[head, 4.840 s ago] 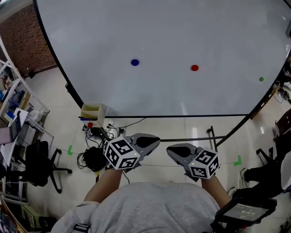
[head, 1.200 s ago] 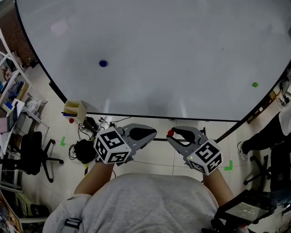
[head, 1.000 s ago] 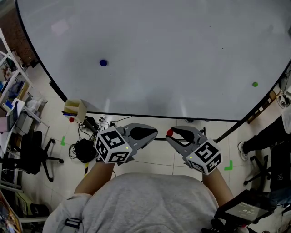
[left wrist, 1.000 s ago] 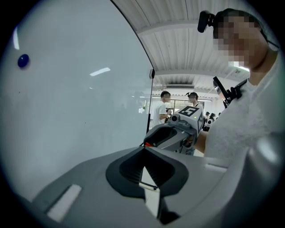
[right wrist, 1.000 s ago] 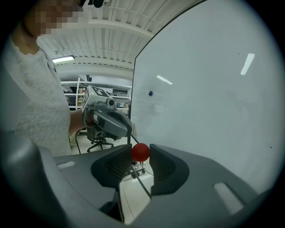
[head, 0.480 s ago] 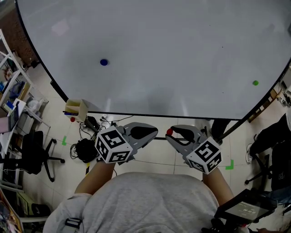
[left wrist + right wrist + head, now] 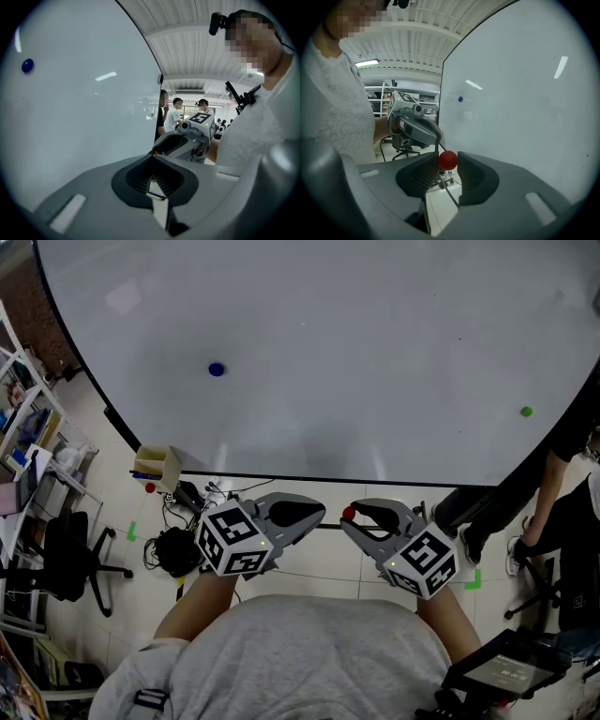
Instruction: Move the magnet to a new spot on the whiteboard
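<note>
White and glossy, the whiteboard [image 7: 328, 352] spreads ahead of both tools, with pale tiled floor [image 7: 309, 563] beneath them. The right tool [image 7: 354, 518] is clamped on the red magnet [image 7: 448, 160], pinched at its jaw tips, short of the board. The left tool [image 7: 319, 514], just beside it, has its jaws together on nothing. A blue magnet [image 7: 217, 369] and a green magnet [image 7: 526, 412] sit well ahead on the board.
</note>
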